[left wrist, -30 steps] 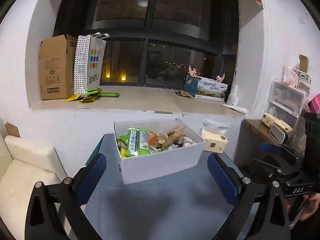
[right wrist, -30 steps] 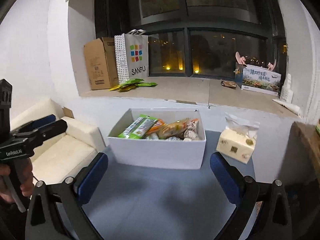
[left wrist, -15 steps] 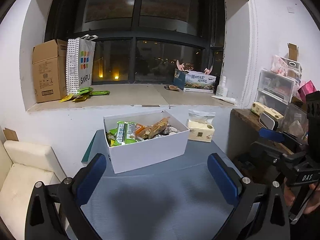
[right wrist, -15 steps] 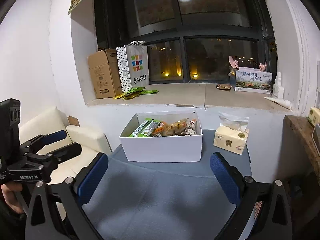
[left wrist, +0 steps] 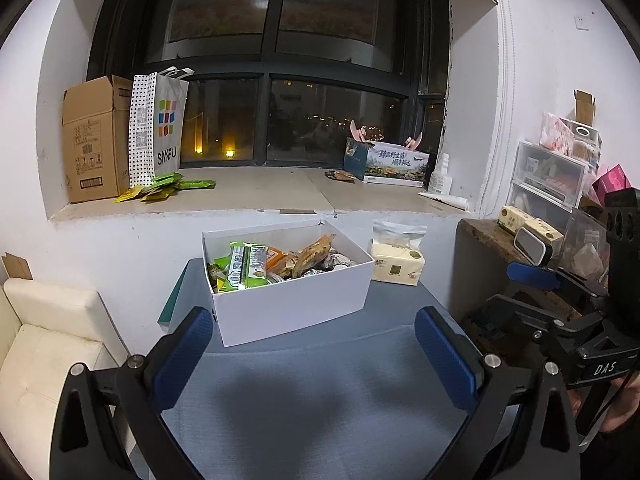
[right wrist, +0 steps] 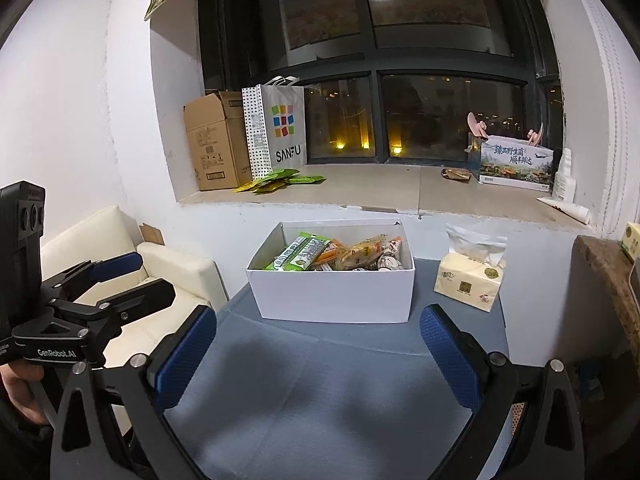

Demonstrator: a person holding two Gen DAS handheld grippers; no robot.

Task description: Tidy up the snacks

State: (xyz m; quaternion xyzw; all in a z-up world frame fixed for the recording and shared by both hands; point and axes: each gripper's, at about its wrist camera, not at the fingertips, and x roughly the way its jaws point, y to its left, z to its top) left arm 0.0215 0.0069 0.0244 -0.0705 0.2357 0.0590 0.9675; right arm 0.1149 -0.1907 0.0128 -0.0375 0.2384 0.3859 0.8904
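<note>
Many snack packets fill the white box; both tools spread, empty.

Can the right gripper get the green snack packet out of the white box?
Probably yes. The right gripper is open, the white box has no lid, and the green snack packet lies on top. Only bare table sits between them.
</note>
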